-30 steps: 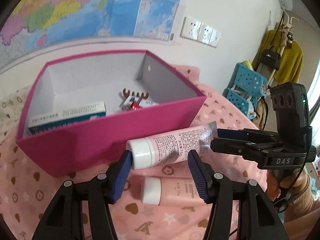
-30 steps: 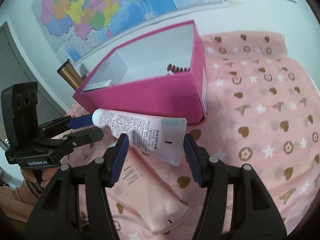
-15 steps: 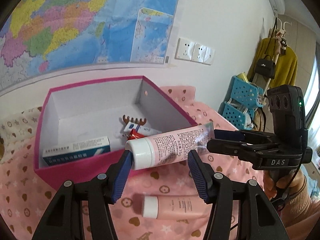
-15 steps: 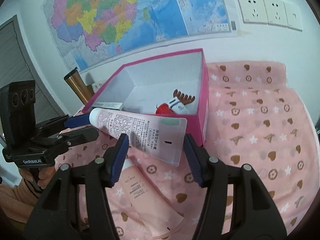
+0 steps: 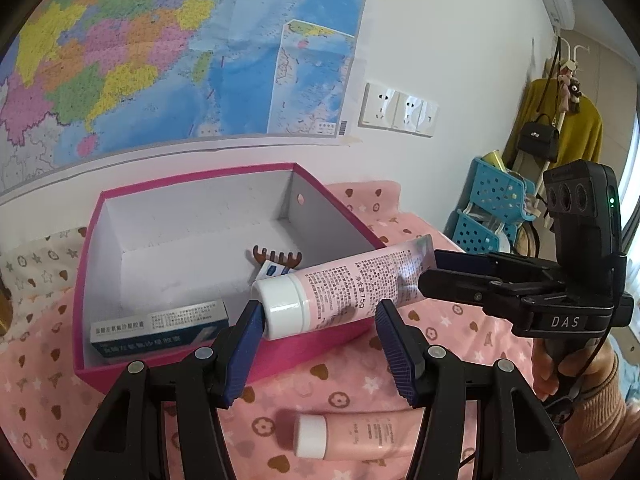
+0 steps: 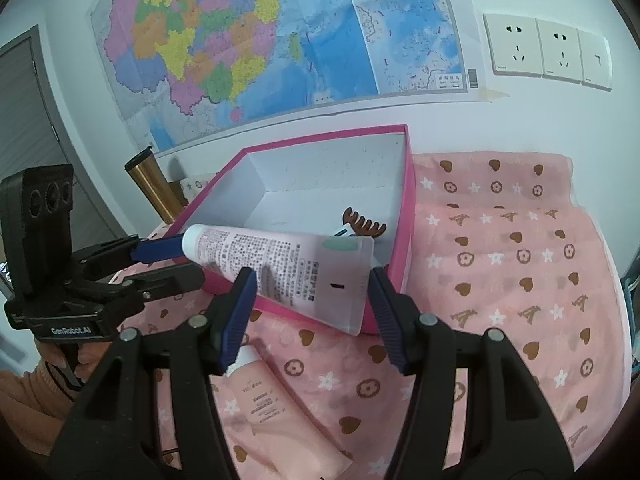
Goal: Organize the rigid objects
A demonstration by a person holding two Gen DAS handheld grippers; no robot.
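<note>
Compared with one second ago, the held pink tube (image 5: 344, 286) is higher and now hangs over the front wall of the magenta box (image 5: 316, 354) rather than in front of it. The right gripper (image 6: 310, 300) pinches the tube's flat crimped end; the left gripper (image 5: 320, 336) has its blue ribbed pads spread wide, one pad touching the white cap. Two soft pink tubes are visible: the second tube (image 5: 352, 432) lies on the pink patterned cloth (image 6: 500, 280). The box, rigid card with a white interior, holds one carton (image 5: 160, 334), one brown comb-shaped clip (image 5: 278, 257) and a small item beneath it.
</note>
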